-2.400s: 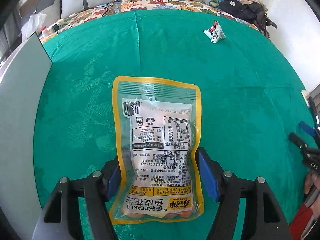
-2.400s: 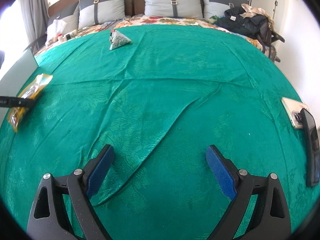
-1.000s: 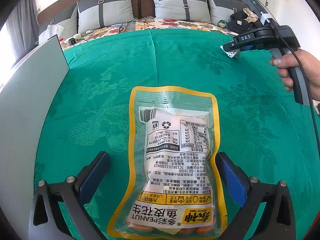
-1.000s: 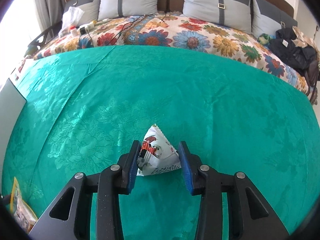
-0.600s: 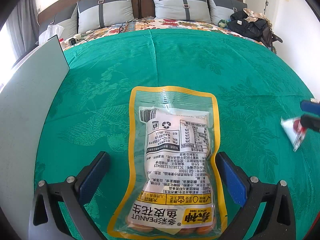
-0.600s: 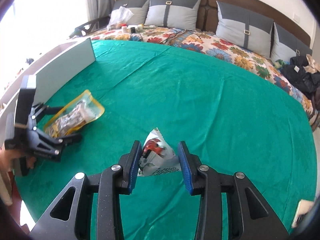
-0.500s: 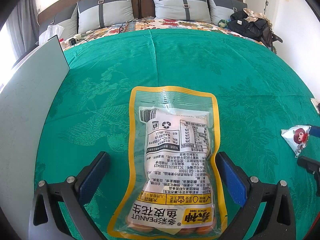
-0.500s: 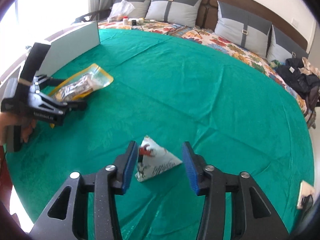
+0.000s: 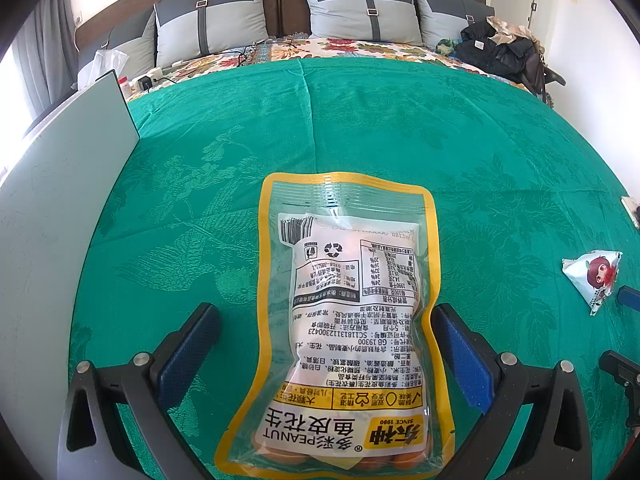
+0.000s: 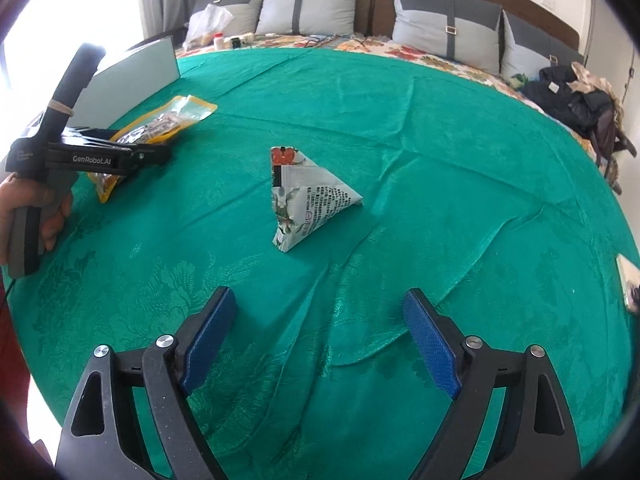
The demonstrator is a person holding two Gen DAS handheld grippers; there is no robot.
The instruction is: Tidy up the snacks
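A yellow-edged peanut bag (image 9: pixel 348 320) lies flat on the green bedspread between the fingers of my left gripper (image 9: pixel 324 352), which is open and not touching it. The bag also shows in the right wrist view (image 10: pixel 160 128), under the left gripper (image 10: pixel 92 156). A white pyramid-shaped snack packet (image 10: pixel 308 204) stands on the bedspread ahead of my right gripper (image 10: pixel 320 340), which is open and empty, apart from it. The packet also shows at the right edge of the left wrist view (image 9: pixel 596 276).
A grey upright board (image 9: pixel 52 216) stands along the left edge of the bed, also in the right wrist view (image 10: pixel 132 76). Pillows (image 10: pixel 308 4) line the headboard. Dark clothes (image 10: pixel 576 100) lie at the far right. A phone (image 10: pixel 628 280) lies at the right edge.
My right gripper carried the pyramid packet from the far side toward the peanut bag, set it down, opened and drew back. My left gripper opened off the peanut bag and stayed put.
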